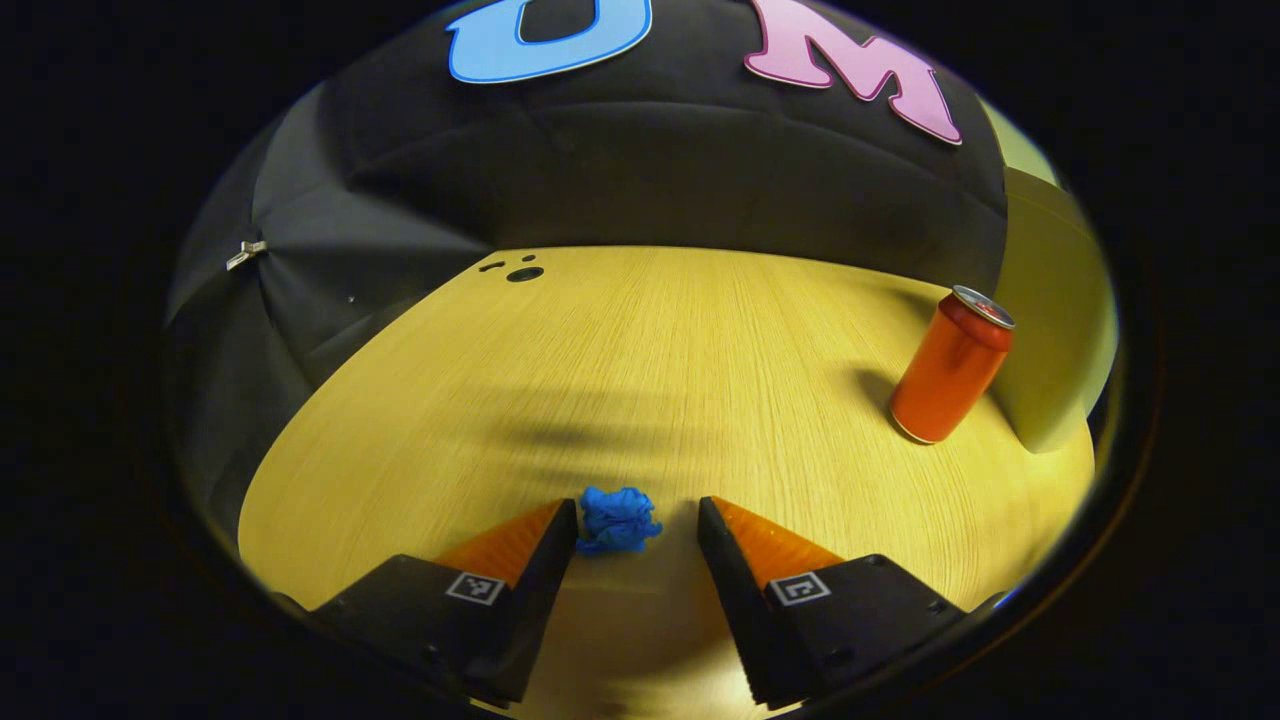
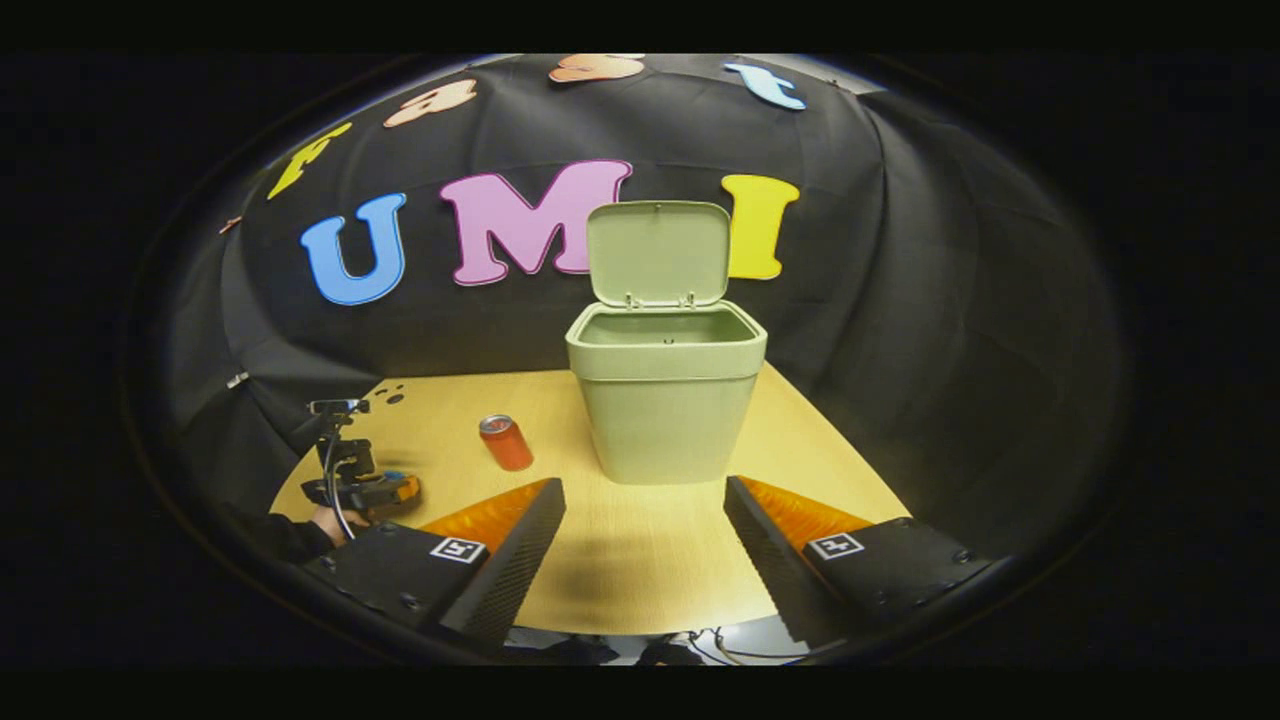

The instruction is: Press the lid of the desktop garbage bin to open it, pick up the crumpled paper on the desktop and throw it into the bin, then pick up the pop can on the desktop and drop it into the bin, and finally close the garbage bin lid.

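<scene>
A staged recording booth: black cloth wall [image 2: 900, 300] draped behind a bare wooden table [image 2: 640, 560], lit from above.

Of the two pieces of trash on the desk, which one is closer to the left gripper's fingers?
The crumpled blue paper: it lies between the open left gripper fingertips, while the orange pop can stands far off beside the bin.

Wooden tabletop [image 1: 640, 360], black cloth wall [image 1: 640, 190], perhaps cables [image 2: 715, 645]
</scene>
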